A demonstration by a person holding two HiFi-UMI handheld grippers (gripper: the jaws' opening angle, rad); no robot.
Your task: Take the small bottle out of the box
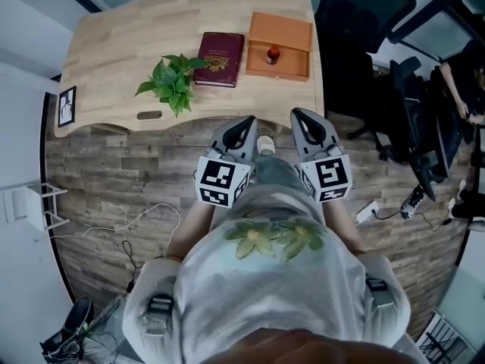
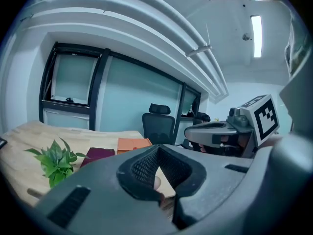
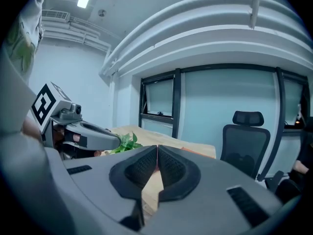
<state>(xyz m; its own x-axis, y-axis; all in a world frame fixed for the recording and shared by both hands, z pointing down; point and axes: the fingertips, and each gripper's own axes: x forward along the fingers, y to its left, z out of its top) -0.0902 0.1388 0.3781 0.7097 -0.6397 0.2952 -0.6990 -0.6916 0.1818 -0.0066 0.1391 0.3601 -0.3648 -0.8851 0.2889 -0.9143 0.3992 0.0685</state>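
Observation:
The small red bottle stands inside the open orange box at the far right of the wooden table. Both grippers are held close to the person's chest, short of the table's near edge and well away from the box. My left gripper is shut with nothing between its jaws; its tips meet in the left gripper view. My right gripper is also shut and empty. From the left gripper view the orange box shows past the jaws; the bottle is not visible there.
A maroon book lies left of the box, with a potted green plant beside it and a photo frame at the table's left end. Black office chairs stand to the right. Cables and a power strip lie on the floor.

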